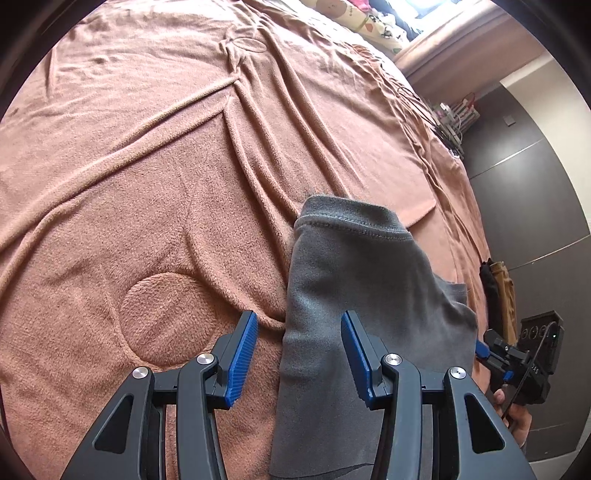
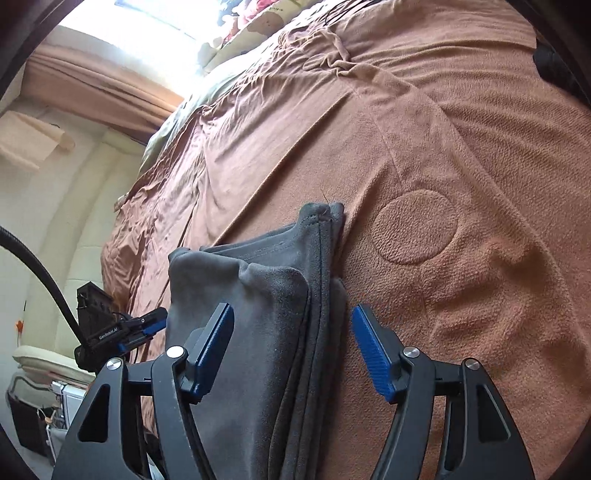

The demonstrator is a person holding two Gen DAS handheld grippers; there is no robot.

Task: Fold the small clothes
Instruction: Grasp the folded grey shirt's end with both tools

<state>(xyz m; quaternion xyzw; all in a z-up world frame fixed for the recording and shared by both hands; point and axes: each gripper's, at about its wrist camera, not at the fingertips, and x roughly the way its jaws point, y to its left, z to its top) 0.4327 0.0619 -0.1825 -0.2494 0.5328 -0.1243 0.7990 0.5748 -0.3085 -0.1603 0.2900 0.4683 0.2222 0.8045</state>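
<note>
Where the left wrist view looks across the bed, it shows the grey garment lying on the brown fleece blanket with a stitched hem across its far end, a printed pillow at the head of the bed, and a dark wardrobe front beyond the mattress edge. The right wrist view shows what that one does not: the garment stacked in several folded layers, their edges running side by side along its right margin, together with a bright window and a pale wall.

Left gripper: jaws apart, blue pads on either side of the garment's left border; neither pad visibly presses the cloth. In the right wrist view the same tool appears small at the cloth's left edge, its grip unclear there.

Right gripper: jaws apart, straddling the layered edge, the cloth between the pads but unclamped. A hand holds this tool at the right margin of the left view.

No container can be made out in either view; the garment rests directly on the blanket, near an embossed circle in the fleece.
</note>
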